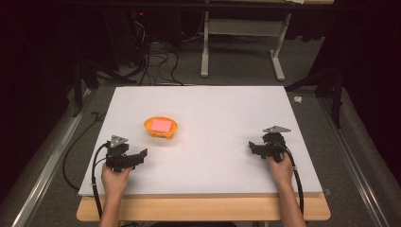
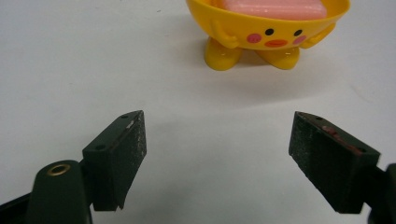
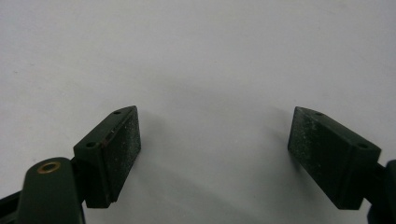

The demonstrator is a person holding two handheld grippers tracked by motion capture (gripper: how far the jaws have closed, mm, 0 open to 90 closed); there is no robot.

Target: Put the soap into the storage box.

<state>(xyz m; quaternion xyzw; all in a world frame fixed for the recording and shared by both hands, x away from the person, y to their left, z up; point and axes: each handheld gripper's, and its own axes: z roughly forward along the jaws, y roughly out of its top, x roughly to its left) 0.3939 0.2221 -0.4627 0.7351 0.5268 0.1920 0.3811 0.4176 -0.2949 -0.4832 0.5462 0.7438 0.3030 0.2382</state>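
Left gripper view is showing the left gripper and right gripper holding wide-open empty jaws while the chick bowl with pink soap is sitting ahead, where a bump could tip it.

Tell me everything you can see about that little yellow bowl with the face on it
The yellow bowl looks like glossy moulded plastic shaped as a chick: two black dot eyes, pink cheeks, an orange beak, small arms at its sides and two stubby feet. It stands upright on the white table, left of centre, ahead of the left gripper, whose jaws are apart and clear of it. A flat pink block lies inside it. Nothing else touches it.
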